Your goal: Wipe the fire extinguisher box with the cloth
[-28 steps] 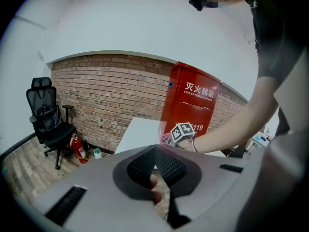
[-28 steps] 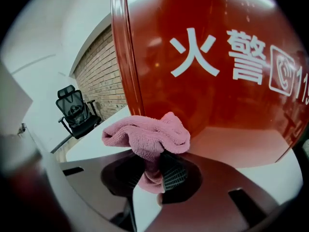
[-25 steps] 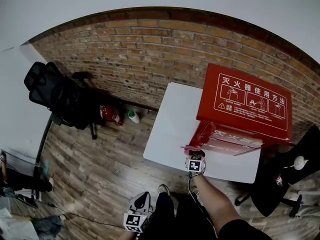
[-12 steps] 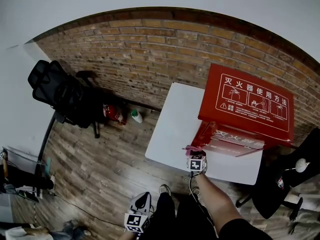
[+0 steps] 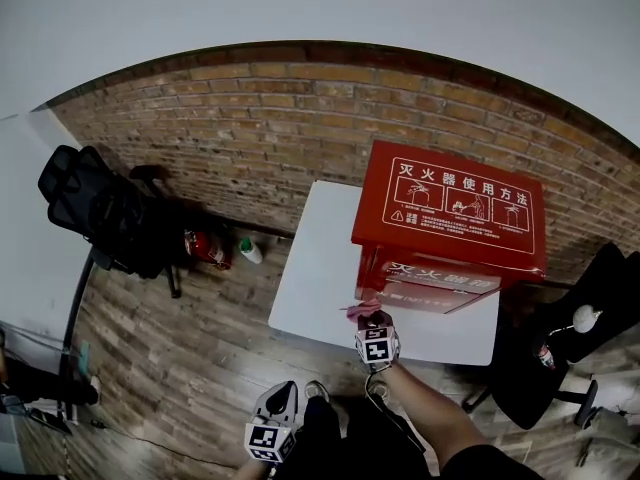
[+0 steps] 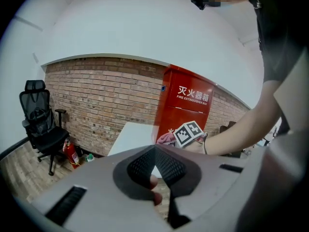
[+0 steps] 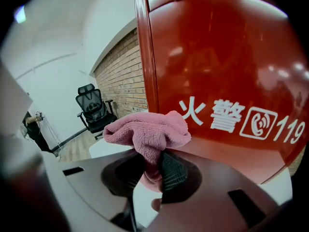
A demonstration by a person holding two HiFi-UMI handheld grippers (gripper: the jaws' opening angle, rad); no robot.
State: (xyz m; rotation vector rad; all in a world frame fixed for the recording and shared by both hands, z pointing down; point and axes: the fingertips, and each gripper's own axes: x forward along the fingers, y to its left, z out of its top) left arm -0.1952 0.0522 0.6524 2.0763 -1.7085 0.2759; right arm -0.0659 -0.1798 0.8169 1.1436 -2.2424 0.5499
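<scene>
The red fire extinguisher box stands on a white table against the brick wall. My right gripper is shut on a pink cloth at the box's lower front left corner. In the right gripper view the cloth bunches out of the gripper right before the glossy red front; whether it touches is unclear. My left gripper hangs low near my legs, off the table, with its jaws shut on nothing. Its view shows the box and the cloth.
A black office chair stands at the left by the wall. A small red extinguisher and a bottle sit on the wood floor. Another dark chair is at the table's right.
The head view has shifted, so the box and table sit further left in frame. The right gripper still holds the cloth at the box's lower left corner. The left gripper has hardly moved.
</scene>
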